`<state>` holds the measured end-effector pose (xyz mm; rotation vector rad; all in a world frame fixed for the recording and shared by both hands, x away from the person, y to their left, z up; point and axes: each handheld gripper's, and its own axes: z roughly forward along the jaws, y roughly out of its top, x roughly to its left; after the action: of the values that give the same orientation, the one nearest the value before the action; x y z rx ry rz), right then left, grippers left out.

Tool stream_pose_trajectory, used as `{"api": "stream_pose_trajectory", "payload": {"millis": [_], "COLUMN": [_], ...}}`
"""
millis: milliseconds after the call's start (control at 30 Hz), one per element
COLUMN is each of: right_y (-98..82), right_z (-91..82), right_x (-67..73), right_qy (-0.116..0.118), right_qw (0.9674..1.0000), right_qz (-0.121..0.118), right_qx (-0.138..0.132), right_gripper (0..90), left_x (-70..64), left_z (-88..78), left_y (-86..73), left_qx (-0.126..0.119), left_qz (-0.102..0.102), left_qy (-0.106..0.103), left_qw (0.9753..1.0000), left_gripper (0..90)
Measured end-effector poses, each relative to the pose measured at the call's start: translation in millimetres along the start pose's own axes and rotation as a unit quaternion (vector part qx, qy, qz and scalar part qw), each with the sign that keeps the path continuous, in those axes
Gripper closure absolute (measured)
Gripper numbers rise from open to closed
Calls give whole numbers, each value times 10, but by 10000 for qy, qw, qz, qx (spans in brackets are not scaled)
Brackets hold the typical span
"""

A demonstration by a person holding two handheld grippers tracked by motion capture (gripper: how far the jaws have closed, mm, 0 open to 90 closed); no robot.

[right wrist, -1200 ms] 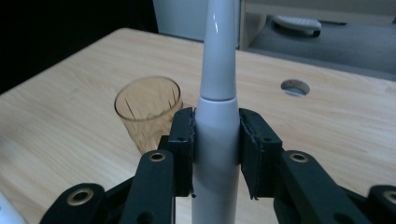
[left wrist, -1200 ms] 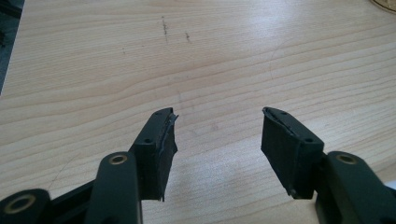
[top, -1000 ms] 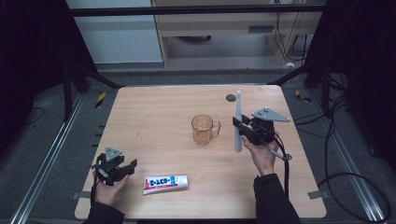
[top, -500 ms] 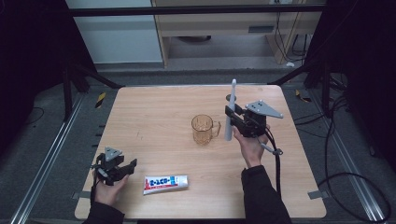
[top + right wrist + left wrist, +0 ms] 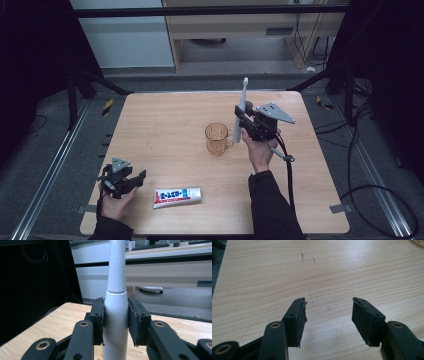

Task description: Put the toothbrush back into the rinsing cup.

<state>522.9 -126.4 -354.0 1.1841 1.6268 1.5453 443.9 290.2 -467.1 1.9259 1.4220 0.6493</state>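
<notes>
Progress looks roughly halfway, judging by how things lie. The right tool (image 5: 243, 119) is clenched on an electric toothbrush (image 5: 240, 111), its two pads pressed against the white handle from either side, as the right gripper view makes plain (image 5: 115, 312). The brush is held upright, clear of the desk (image 5: 165, 115), with its head pointing up and away from the person. It hangs just beside the amber glass mug (image 5: 218, 138), above and slightly right of the mug's rim, not yet inside it.

What seems to be left: bringing the toothbrush over the mug's mouth, lowering it in, and letting go. The mug stands upright near the middle of the desk with its handle turned toward the person's right hand, so the way in from above looks free. Whether the brush is meant to go in head up or head down cannot be told.

The left tool (image 5: 122, 180) rests low at the near left corner of the desk, released, with its jaws standing apart and nothing but bare wood between them in the left gripper view (image 5: 329, 315). The toothpaste tube (image 5: 177, 196) lies flat just to its right, near the front edge, well apart from the mug, and looks untouched; it may be the left hand's job.

Count: one electric toothbrush, one glass mug, one toothpaste tube, two tools.
</notes>
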Motion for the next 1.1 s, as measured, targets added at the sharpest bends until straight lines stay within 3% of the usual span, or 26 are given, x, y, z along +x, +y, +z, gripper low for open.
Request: {"api": "stream_pose_trajectory", "payload": {"millis": [633,1100], "right_y": [131,29], "right_z": [284,466], "right_x": [171,199], "right_qy": [-16,-17], "right_qw": [9994,9997], "right_qz": [21,17], "right_qx": [-337,-235], "right_gripper": [679,679], "left_x": [6,7], "left_z": [1,6], "left_y": [0,1], "left_qx": [5,4], "left_qz": [7,8], "left_qy": [-5,-1], "left_qw": [10000,10000], "left_gripper": [437,437]}}
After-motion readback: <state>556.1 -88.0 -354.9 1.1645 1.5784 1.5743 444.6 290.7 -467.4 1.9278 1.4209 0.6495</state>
